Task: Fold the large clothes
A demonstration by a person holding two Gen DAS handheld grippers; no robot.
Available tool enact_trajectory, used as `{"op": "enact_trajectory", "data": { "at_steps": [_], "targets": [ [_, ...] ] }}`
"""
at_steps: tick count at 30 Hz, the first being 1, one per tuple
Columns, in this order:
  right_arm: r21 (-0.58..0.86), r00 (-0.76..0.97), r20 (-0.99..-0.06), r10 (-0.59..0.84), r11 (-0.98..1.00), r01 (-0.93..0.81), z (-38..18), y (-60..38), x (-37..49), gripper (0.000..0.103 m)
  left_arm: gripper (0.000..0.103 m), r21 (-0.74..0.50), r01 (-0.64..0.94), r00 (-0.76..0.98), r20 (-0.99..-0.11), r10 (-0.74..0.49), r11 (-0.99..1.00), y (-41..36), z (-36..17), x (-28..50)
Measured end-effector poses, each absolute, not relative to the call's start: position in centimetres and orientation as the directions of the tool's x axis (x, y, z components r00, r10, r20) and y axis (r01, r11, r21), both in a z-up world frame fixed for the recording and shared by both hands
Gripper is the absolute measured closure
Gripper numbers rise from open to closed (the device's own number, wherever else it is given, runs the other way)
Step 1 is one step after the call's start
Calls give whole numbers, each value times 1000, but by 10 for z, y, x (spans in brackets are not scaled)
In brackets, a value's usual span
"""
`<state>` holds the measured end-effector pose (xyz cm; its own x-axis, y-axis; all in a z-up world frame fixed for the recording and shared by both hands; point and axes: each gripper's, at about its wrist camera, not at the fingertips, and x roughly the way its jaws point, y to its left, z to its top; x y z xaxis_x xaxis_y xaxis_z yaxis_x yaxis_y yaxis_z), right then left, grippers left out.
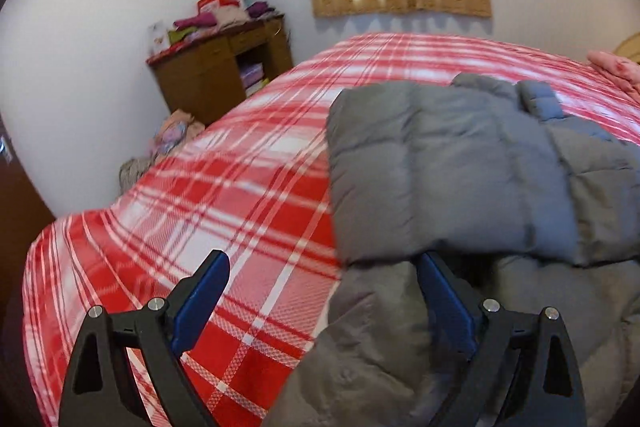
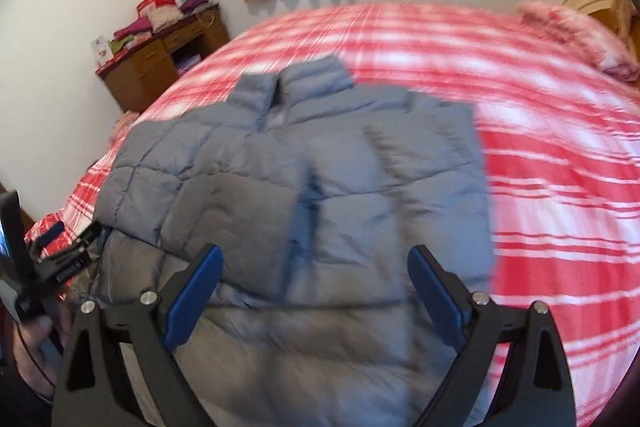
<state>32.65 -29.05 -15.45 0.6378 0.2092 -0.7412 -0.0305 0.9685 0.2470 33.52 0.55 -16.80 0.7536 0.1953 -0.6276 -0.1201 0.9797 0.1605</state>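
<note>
The grey puffer jacket [image 2: 304, 187] lay spread on the red plaid bedspread [image 2: 560, 187], collar toward the window and hem toward the person, so that both lower corners sat within easy reach of the two tools. Its sleeves had been laid across the chest, the left one showing as a thick quilted band [image 1: 432, 179] folded over the body, which left a narrower shape ready for the next fold. The left gripper [image 1: 322, 281] stood wide open at the jacket's near left edge: its right finger was tucked in against the padding under the folded sleeve, while its left finger hung over bare bedspread, a stance that looked suited to closing on that edge. The right gripper [image 2: 316, 275] was likewise spread wide, empty, hovering above the lower middle of the jacket with padding visible between its jaws but nothing pinched. In the right wrist view the left tool [image 2: 48, 259] appeared low at the picture's left side, beside the hem. Judging from this layout, the hem-to-collar fold was not yet done, and the bulky filling would likely spring back unless both corners were lifted together.
</note>
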Motion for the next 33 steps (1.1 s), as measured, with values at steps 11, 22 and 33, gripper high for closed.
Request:
{"op": "enact_trajectory", "data": {
  "at_steps": [11,22,33],
  "targets": [
    [136,707,-700,102,991,-8,-147,-284,319,93,8,124,-160,700,-685,202,979,21,-197,343],
    [131,684,-729,28,987,99,-166,-322,289,94,7,141,-167,685,-695,218,976,21,-200,345],
    [124,700,-712,-58,971,206,-152,-356,269,78,7,105,-153,727,-661,184,983,30,-164,330]
  ]
}}
